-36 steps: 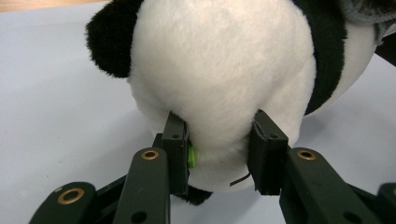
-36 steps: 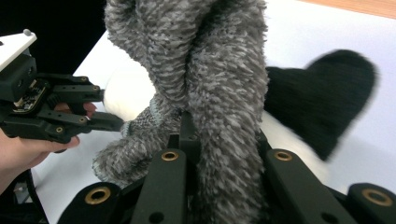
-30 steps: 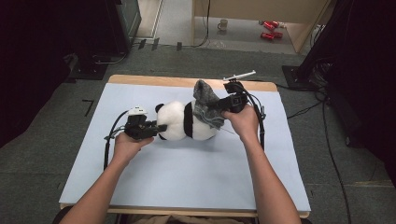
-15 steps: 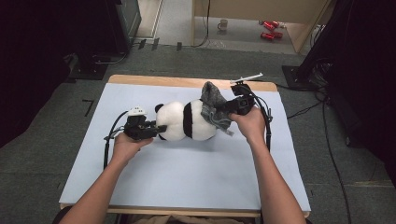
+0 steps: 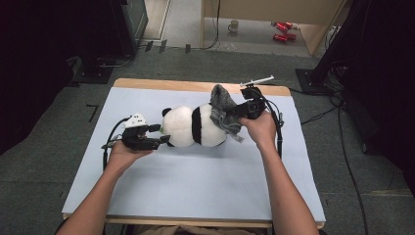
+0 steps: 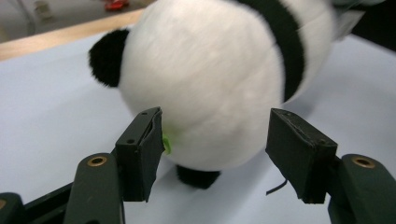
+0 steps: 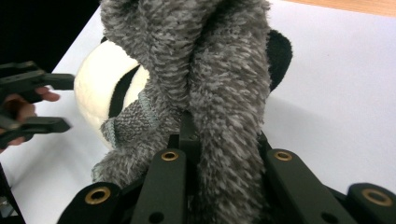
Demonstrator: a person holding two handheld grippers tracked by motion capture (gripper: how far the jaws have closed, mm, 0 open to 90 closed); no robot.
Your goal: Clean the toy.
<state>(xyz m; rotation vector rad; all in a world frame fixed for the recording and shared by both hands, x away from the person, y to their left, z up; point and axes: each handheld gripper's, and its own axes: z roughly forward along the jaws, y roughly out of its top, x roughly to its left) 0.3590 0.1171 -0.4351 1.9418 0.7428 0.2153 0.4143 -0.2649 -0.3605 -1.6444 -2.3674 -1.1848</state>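
Now the biggest change is at the person's left side: the left gripper (image 5: 159,141) has just been opening, and its jaws stand wide with the panda's head between them, the black pads (image 6: 140,154) just clear of the fur on both sides. A second ago that gripper sat tight against the head; in the high view it reads as slightly drawn back towards the table's left edge. The plush panda (image 5: 193,126) lies on its side in the middle of the table (image 5: 195,191), which is covered by a smooth, pale sheet with a bare wooden strip along the far edge. Compared with the earlier frames, the grey cloth (image 5: 222,110) over its rear end has dropped lower and closer to the body.

The toy is round and soft, short white pile crossed by a black band, with small black ears and a tiny green tag by the left pad. The cloth is shaggy, nubbly grey fleece with a knitted, ribbed hem, bunched into thick folds. The right gripper (image 7: 187,135) is clamped on that fleece, its jaws nearly together and buried in the pile.
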